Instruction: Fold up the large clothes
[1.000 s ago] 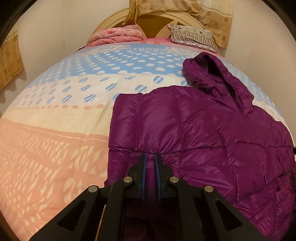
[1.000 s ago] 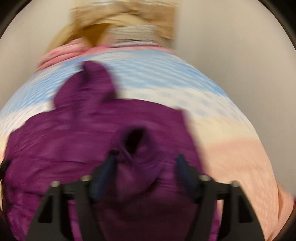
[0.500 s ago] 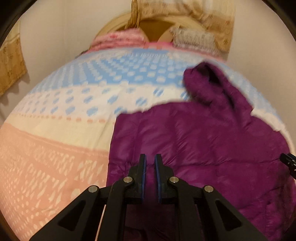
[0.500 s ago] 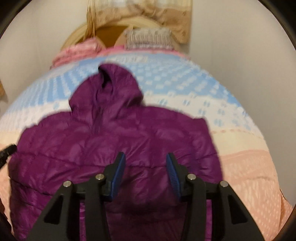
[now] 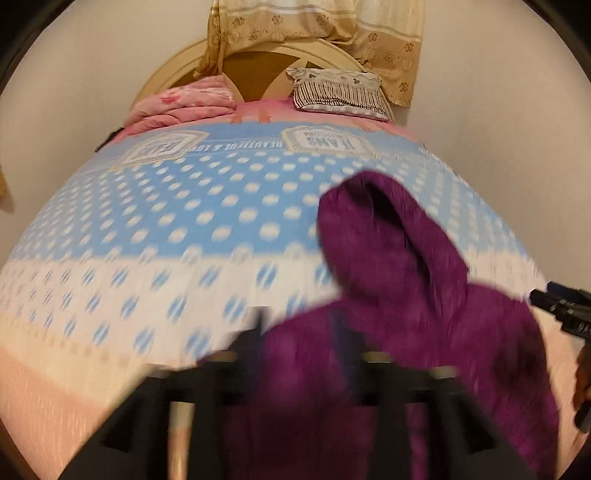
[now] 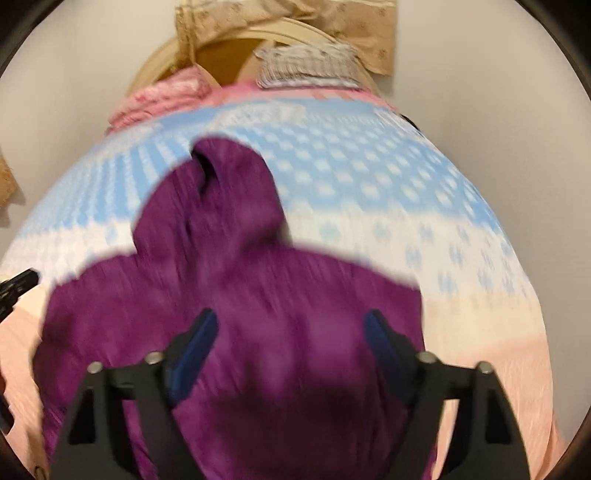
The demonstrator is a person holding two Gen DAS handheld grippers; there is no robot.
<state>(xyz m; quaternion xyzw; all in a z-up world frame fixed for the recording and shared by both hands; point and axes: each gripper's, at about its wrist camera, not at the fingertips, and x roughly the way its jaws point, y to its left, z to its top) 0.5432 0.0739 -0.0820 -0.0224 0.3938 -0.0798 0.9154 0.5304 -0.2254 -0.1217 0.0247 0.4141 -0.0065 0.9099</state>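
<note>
text: "JEANS", upside down | on: bedspread [image 5: 229, 221] panel near pillows

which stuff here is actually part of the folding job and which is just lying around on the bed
Part of the job:
purple hooded jacket
left gripper, jaws opening, empty
right gripper, jaws opening, empty

Just lying about:
striped pillow
pink folded blanket
patterned bedspread
curtain
</note>
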